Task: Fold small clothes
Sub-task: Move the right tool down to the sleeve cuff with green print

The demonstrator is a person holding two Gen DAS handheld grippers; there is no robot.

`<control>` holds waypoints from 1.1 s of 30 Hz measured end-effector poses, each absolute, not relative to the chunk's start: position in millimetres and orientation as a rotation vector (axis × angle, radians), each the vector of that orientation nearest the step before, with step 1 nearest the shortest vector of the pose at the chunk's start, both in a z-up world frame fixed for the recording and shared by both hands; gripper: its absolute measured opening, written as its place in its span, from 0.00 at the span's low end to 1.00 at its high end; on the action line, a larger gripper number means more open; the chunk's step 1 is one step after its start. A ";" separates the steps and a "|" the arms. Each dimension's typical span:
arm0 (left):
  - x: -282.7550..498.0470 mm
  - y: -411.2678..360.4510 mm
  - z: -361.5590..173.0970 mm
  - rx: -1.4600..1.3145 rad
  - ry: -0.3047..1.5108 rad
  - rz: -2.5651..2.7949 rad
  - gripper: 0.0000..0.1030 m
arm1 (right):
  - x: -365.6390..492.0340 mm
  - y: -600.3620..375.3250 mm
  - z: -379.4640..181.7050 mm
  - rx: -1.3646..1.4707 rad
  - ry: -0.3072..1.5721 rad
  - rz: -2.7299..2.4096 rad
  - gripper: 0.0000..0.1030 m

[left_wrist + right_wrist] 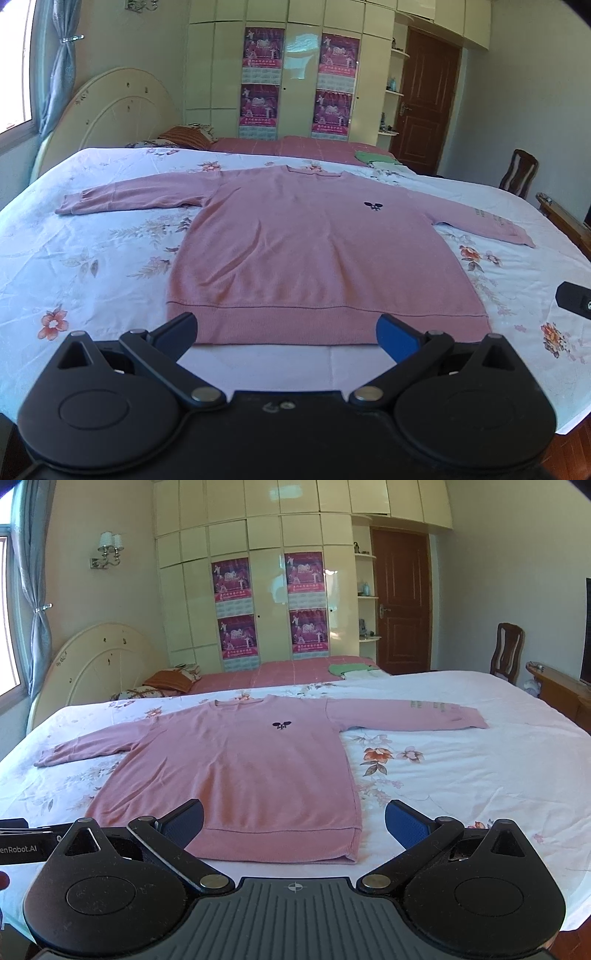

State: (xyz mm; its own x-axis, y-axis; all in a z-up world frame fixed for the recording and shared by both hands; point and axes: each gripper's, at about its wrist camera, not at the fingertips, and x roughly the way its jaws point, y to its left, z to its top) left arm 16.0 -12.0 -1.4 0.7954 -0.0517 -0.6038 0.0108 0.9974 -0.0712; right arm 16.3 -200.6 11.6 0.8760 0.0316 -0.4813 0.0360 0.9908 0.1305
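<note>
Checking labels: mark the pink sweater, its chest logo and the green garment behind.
pink sweater point(295, 258), left wrist view, middle of the body panel.
chest logo point(282, 725), right wrist view, centre of the dark emblem.
green garment point(347, 669), right wrist view, top of the folded cloth.

Daylight pours in from the window point(16, 66) at nine o'clock, bright enough there to wash out to white. The room is evenly lit and soft, with a faint greenish cast on the walls. The glossy wardrobe doors point(280, 587) at twelve o'clock carry a pale glare patch. Shadows on the bed sheet point(92, 236) are weak. Fisheye bending curves the edges and darkens the upper corners. Focus is sharp enough throughout.
</note>
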 end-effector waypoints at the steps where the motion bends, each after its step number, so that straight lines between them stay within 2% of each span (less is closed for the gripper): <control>1: 19.0 -13.9 -1.3 -0.066 0.651 -0.040 1.00 | 17.0 -202.3 11.6 0.135 0.502 -0.009 1.00; 6: 33.5 -28.3 0.7 -0.027 0.593 -0.029 0.99 | 26.1 -216.8 9.3 0.155 0.509 -0.039 1.00; 13: 69.2 -40.8 -3.9 -0.038 0.614 -0.065 0.99 | 53.1 -244.0 9.7 0.162 0.493 -0.041 1.00; 17: 82.3 -45.1 -5.4 -0.047 0.536 -0.030 1.00 | 76.2 -255.7 7.3 0.151 0.500 -0.052 1.00; 23: 128.3 -46.7 -14.9 -0.018 0.621 -0.056 1.00 | 117.3 -279.0 -4.8 0.145 0.552 -0.091 1.00; 25: 142.8 -43.6 -19.8 -0.039 0.650 -0.086 0.97 | 130.8 -285.6 -10.5 0.139 0.574 -0.108 1.00; 27: 153.3 -44.0 -23.5 -0.027 0.662 -0.081 0.82 | 141.8 -290.8 -14.0 0.127 0.578 -0.120 1.00; 32: 183.0 -45.3 -27.4 -0.005 0.649 -0.045 0.82 | 167.8 -306.7 -20.9 0.131 0.574 -0.165 0.99; 33: 189.8 -46.9 -27.3 0.003 0.643 -0.039 0.83 | 172.6 -309.9 -21.6 0.130 0.568 -0.169 0.89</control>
